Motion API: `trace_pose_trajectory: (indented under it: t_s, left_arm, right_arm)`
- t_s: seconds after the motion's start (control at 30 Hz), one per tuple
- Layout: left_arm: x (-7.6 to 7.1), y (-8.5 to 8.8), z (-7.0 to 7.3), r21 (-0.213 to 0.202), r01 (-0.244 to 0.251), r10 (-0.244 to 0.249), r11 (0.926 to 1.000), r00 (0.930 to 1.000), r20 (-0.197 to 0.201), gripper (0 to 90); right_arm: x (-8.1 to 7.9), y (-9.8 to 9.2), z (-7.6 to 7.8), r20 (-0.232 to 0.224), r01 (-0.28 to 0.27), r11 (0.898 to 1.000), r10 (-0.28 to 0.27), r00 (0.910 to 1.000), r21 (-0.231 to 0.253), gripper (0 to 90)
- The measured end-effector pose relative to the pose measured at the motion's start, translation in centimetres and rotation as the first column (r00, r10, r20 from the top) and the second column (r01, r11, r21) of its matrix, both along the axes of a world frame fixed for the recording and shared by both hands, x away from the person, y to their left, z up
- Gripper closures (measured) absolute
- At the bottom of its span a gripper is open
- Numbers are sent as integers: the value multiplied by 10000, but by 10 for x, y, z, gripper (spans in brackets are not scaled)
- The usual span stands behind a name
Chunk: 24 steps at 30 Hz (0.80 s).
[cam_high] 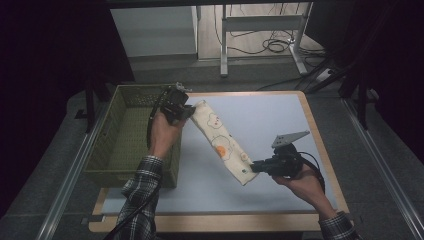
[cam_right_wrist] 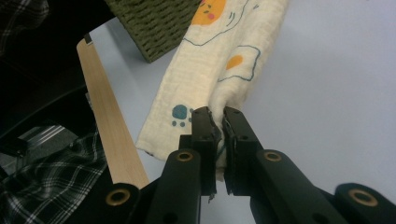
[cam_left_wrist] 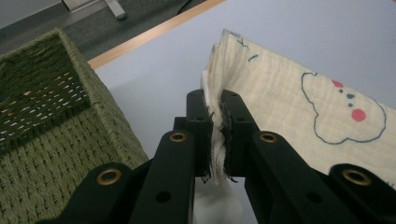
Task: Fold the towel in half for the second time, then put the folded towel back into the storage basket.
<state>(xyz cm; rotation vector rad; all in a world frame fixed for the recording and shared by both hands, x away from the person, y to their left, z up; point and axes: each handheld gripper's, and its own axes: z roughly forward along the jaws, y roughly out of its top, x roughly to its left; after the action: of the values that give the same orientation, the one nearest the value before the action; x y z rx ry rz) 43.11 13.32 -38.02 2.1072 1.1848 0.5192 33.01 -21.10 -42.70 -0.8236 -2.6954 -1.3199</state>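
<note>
A folded cream cloth printed with clouds and orange shapes hangs stretched between both grippers above the pale blue table. My left gripper is shut on the cloth's far end, right beside the basket's rim. In the left gripper view the cloth is pinched between the jaws of my left gripper. My right gripper is shut on the near end. The right gripper view shows the cloth running away from my right gripper toward the basket.
A green woven basket stands at the table's left side, seen close in the left gripper view as the basket. The table's wooden edge runs along the right. A desk frame and cables lie on the floor beyond.
</note>
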Motion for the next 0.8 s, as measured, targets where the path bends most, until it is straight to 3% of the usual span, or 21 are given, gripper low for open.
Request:
trace_pose_trajectory:
  t_s: [0.53, 0.8]
  left_arm:
    - [12, 25, 12, -273, 73, -72, 9996, 10000, 21, 836]
    - [18, 49, 23, -289, -43, 46, 9996, 9999, 113, 837]
  right_arm:
    - [10, 19, 12, -121, -10, 9998, 12, 9999, 213, 839]
    - [18, 43, 26, -98, -203, 9992, 207, 9997, 344, 839]
